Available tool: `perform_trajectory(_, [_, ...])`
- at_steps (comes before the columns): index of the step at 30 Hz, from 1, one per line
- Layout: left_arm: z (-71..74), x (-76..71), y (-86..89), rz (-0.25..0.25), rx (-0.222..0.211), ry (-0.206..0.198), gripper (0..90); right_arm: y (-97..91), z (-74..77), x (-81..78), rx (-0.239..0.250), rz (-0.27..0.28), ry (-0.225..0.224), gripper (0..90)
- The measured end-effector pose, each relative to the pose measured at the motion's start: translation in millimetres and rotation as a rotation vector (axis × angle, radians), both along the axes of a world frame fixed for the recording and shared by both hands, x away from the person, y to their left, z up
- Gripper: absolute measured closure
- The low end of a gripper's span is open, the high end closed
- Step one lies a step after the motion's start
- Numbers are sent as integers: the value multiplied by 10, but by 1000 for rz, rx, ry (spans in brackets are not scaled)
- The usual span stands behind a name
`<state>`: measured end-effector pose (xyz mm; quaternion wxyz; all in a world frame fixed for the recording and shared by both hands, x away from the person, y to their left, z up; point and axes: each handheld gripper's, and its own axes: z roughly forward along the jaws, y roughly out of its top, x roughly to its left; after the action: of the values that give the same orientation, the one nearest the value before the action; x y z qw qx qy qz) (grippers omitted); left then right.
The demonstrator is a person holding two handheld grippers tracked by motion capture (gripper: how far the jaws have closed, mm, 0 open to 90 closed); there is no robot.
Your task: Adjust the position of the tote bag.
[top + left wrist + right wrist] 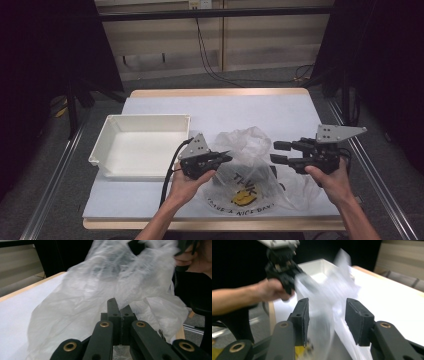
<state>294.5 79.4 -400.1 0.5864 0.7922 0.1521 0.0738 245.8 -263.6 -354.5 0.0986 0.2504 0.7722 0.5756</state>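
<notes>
Plastic bag (pixel 245 170), one, clear with black lettering and a yellow print, lies crumpled at lower centre of the high view, on the white table (pixel 260 112) between my two hands. One white tray (pixel 142 145) sits left of it, just beside the bag's left edge. Two grippers, one per hand.

My left gripper (pixel 226 157) comes in at the bag's upper left edge; in the left gripper view the jaws sit tight together at bottom centre with the bag's film bunched right at their tips and rising to the top of the frame. Looks clamped on a pinch of film, though the film between the pads is hard to make out.

My right gripper (pixel 279 152) is at the bag's right side, lower right of centre in the high view, jaws apart. In the right gripper view the film runs blurred through the gap between the two pads (pixel 358 320), neither pad pressing it. My left hand (pixel 270 290) shows upper left there.
</notes>
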Motion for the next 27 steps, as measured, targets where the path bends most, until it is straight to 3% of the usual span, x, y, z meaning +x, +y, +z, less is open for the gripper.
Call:
perform_trajectory(5, [0, 7, 110, 13, -21, 14, 900, -231, -75, -177, -38, -74, 8, 490])
perform_trajectory(11, [-4, -36, 184, 14, -1, 18, 900, -484, -175, -282, -55, -172, 29, 404])
perform_trajectory(13, [-8, -53, 250, 13, -30, 27, 900, -589, -206, -321, -74, -213, 41, 364])
perform_trajectory(19, [-12, -77, 346, 7, -16, 28, 900, -744, -308, -356, -103, -280, 57, 311])
perform_trajectory(23, [-26, -117, 396, 4, -9, 30, 900, -847, -383, -315, -75, -325, 71, 276])
perform_trajectory(25, [-25, -129, 424, 1, -7, 31, 900, -863, -422, -279, -69, -338, 82, 268])
perform_trajectory(27, [-24, -137, 439, -5, -6, 33, 900, -848, -468, -229, -65, -314, 107, 264])
